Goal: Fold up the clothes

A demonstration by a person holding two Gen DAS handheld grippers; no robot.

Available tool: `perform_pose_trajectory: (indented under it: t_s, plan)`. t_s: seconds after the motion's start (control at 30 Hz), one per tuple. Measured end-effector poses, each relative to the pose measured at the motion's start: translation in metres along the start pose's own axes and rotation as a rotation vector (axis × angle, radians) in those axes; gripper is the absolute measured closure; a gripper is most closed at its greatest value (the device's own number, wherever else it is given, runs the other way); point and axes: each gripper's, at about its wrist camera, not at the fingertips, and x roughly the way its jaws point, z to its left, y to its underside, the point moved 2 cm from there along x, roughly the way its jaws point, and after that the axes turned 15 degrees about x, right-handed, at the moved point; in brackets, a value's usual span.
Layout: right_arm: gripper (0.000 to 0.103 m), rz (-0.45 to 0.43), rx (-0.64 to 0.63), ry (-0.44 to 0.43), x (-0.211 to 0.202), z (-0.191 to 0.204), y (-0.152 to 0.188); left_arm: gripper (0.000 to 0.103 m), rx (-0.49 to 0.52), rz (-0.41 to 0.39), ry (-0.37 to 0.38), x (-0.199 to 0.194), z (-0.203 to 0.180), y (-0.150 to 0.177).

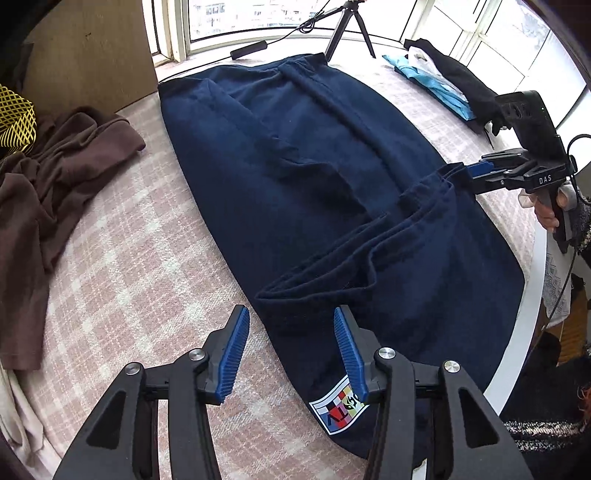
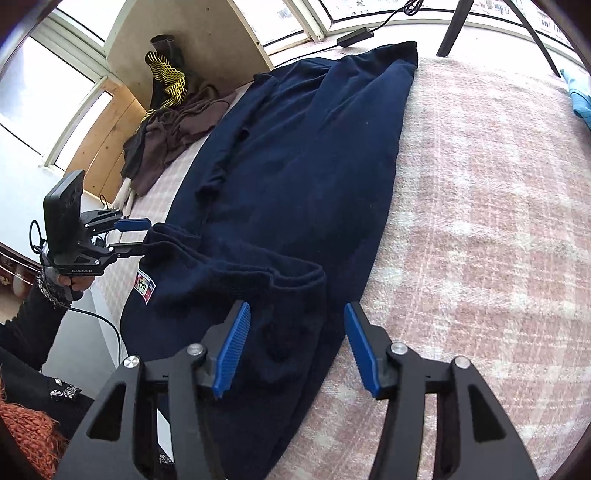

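Note:
A navy garment (image 1: 295, 155) (image 2: 303, 166) lies spread lengthwise on the pink plaid tablecloth (image 1: 129, 277), and a coloured patch (image 1: 338, 406) (image 2: 146, 286) shows near its near end. A folded-over hem runs raised across that end. My left gripper (image 1: 291, 350) (image 2: 138, 236) is open, with one end of that hem just in front of its blue pads. My right gripper (image 2: 295, 350) (image 1: 474, 173) is open too, its fingers standing either side of the hem's other end. Neither gripper has cloth pinched in it.
A crumpled brown garment (image 1: 55, 184) (image 2: 173, 125) lies at the left. Light blue and black clothes (image 1: 436, 85) are stacked at the far right. A tripod (image 1: 349, 29) and a cable with a black block (image 1: 249, 50) stand by the window. The table's white edge (image 1: 532, 295) is close by.

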Motion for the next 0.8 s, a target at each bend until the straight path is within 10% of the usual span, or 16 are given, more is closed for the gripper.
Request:
perform_pose_trajectory:
  t_s: [0.1,0.17,0.37,0.5,0.57,0.7,0.8]
  plan:
    - [0.055,-0.008,-0.044,-0.006,0.004,0.008,0.001,0.082,-0.023,-0.010,0.017,-0.001,0.003,-0.001]
    - [0.086,0.018,-0.051,-0.041,0.003,0.011,0.001,0.095,-0.038,-0.016,0.028,-0.002,0.006,-0.002]
    - [0.094,-0.071,0.011,-0.045,-0.022,0.000,-0.018,0.096,-0.068,-0.038,0.039,-0.003,0.013,-0.004]
    - [0.089,-0.007,0.090,0.165,-0.001,-0.028,-0.030,0.096,-0.079,-0.011,0.025,0.011,0.014,-0.004]
    - [0.087,-0.016,0.103,0.114,-0.005,-0.027,-0.025,0.096,-0.075,-0.025,0.031,0.009,0.013,-0.004]
    - [0.041,-0.036,-0.007,0.041,-0.011,-0.004,-0.011,0.096,-0.070,-0.030,0.038,0.006,0.012,-0.003]
    - [0.041,-0.013,-0.064,0.032,-0.005,0.000,-0.001,0.096,-0.075,-0.022,0.039,0.009,0.013,-0.003]
